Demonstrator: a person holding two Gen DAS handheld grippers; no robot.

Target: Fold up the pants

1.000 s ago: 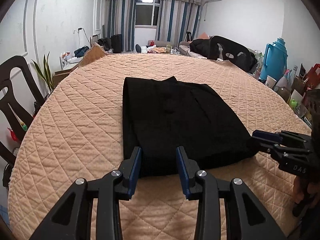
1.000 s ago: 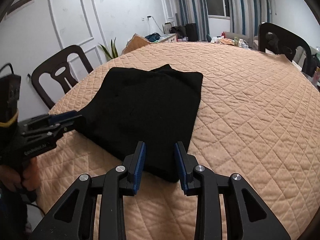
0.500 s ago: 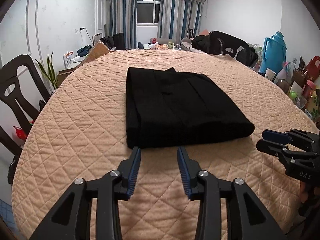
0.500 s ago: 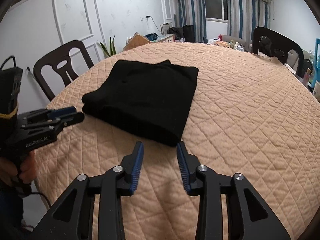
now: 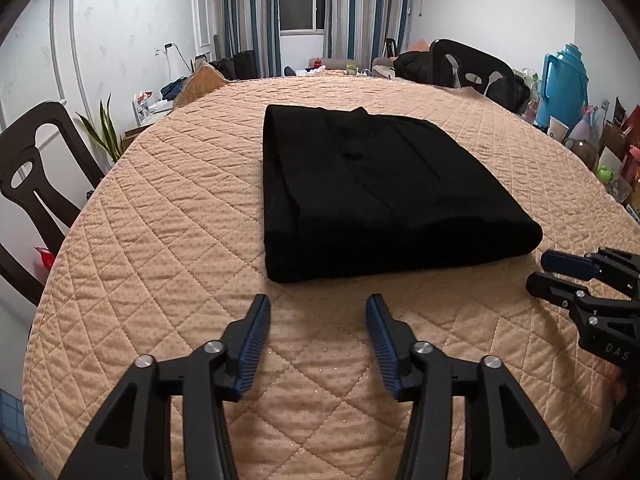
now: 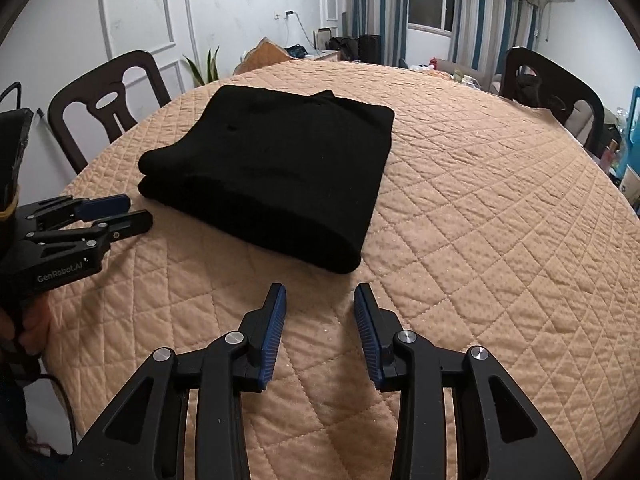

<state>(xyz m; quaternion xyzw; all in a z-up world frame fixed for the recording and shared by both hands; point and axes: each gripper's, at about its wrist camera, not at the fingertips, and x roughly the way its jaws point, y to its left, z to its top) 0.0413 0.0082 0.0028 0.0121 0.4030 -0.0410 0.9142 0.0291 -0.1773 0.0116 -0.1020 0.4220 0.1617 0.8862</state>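
Soft, limp black pants point(image 5: 376, 196) folded on desk point(image 5: 160, 240); best pinched at thick near edge; left gripper point(image 5: 316, 320) opening, empty; right gripper point(image 6: 320, 312) released.

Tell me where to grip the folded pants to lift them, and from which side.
Probably the thick rounded fold edge of the pants, nearest both grippers. Come in low from the near side, with one finger sliding under the stack and one over it, because all layers meet there and the bundle lies flat.
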